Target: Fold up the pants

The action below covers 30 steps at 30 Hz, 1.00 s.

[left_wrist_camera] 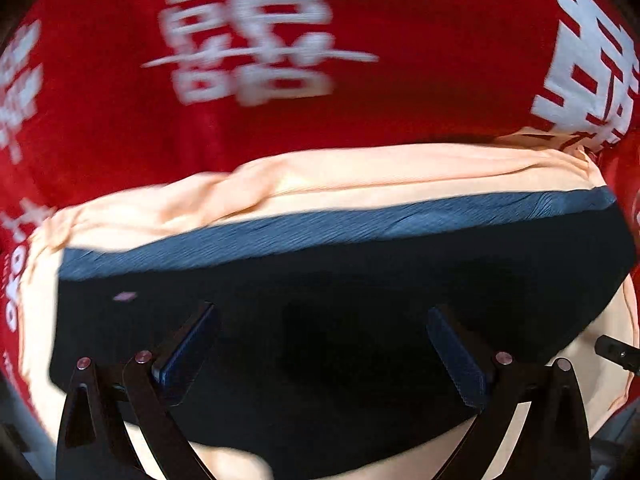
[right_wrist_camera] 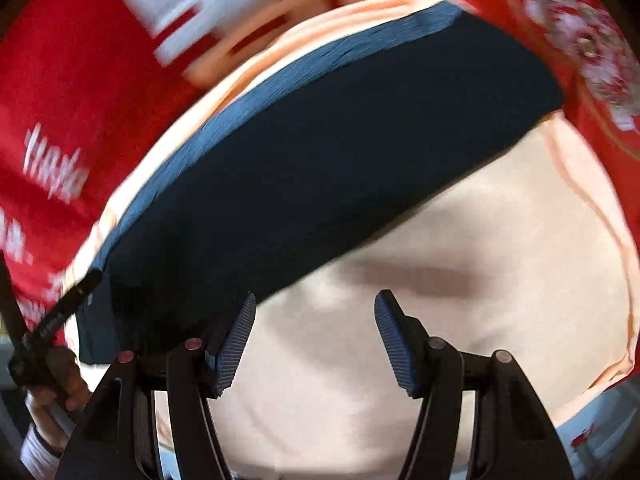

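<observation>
Pants lie flat on the red surface, dark band across them (fold stage unclear); left gripper and right gripper both gape empty above.

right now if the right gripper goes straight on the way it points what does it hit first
Most likely the peach cloth: the right gripper points steeply down at it with open, empty fingers. The dark folded pants lie just beyond its left finger, so depth leaves some doubt.
</observation>
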Tool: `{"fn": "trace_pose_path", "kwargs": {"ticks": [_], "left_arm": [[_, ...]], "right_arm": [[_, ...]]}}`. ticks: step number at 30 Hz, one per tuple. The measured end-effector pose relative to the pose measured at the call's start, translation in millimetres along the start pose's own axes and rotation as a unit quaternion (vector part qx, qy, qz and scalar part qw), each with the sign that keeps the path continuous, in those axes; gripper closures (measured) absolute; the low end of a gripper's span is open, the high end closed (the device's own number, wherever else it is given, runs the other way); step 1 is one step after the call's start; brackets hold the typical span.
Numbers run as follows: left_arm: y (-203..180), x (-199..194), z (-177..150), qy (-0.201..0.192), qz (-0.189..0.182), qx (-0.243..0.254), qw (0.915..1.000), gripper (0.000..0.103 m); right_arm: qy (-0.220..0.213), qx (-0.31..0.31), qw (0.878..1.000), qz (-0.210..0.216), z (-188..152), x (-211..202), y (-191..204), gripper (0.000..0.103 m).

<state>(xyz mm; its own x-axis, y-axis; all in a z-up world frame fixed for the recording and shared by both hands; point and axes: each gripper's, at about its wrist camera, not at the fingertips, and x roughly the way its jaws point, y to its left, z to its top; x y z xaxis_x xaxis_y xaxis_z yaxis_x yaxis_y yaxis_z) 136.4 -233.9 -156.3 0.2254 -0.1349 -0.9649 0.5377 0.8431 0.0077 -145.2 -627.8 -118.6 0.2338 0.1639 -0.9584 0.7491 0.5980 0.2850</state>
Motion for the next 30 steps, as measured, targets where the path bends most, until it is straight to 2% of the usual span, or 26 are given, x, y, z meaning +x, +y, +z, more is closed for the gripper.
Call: {"fn": "trace_pose_path", "kwargs": {"ticks": [3,6,8,10,13,14,16,18,20,23,25,27,29,30], "left_arm": [[-21.7,28.6,5.3,0.027,0.01,0.011,0.9995,0.0],[-29.3,54.9,-7.9,0.063,0.024,0.023,0.9974,0.0],[-27.4,53.2,-13.6,0.044,0.018,0.019,0.9987,0.0],[-26.3,53.9,-12.9,0.048,0.015,0.017,0.9986,0.0],[-29.4,54.6,-6.0,0.062,0.025,0.016,0.9976,0.0],[-32.4,53.1,-2.3,0.067,0.034,0.019,0.997,0.0],[-38.2,46.3,5.4,0.064,0.041,0.022,0.9969,0.0],[-44.3,35.8,14.9,0.049,0.03,0.02,0.9982,0.0],[-53.1,28.5,28.3,0.031,0.021,0.02,0.9991,0.0],[-69.6,35.9,51.4,0.018,0.022,0.015,0.9995,0.0],[-77.1,46.7,65.3,0.019,0.015,-0.006,0.9997,0.0],[-82.8,56.8,75.1,0.02,0.012,-0.022,0.9995,0.0],[-88.2,70.6,81.4,0.024,0.029,-0.028,0.9989,0.0],[-88.9,77.6,82.0,0.028,0.037,-0.03,0.9984,0.0]], "right_arm": [[-0.029,0.049,0.998,-0.018,22.3,-3.6,-33.6,0.037],[-0.052,0.107,0.992,-0.038,45.7,-4.2,-72.2,0.048],[-0.05,0.142,0.988,-0.021,60.4,1.8,-93.7,0.077],[-0.045,0.158,0.986,-0.009,71.3,6.8,-97.7,0.08],[-0.069,0.097,0.992,-0.036,76.2,0.7,-80.4,0.08],[-0.064,0.088,0.993,-0.044,73.8,0.2,-79.4,0.08],[-0.062,0.104,0.991,-0.062,67.3,-8.1,-85.7,0.077],[-0.084,0.1,0.989,-0.067,64.2,-24.3,-85.3,0.076],[-0.111,0.06,0.991,-0.047,71.3,-35.5,-73.2,0.075],[-0.086,0.007,0.996,0.008,97.4,-20.0,-52.0,0.072],[-0.076,-0.029,0.996,0.03,110.8,-0.1,-25.1,0.071],[-0.071,-0.066,0.994,0.046,121.6,20.4,3.1,0.07],[-0.055,-0.099,0.992,0.064,118.4,32.9,24.6,0.07],[-0.048,-0.12,0.99,0.059,117.9,42.6,34.8,0.07]]}}
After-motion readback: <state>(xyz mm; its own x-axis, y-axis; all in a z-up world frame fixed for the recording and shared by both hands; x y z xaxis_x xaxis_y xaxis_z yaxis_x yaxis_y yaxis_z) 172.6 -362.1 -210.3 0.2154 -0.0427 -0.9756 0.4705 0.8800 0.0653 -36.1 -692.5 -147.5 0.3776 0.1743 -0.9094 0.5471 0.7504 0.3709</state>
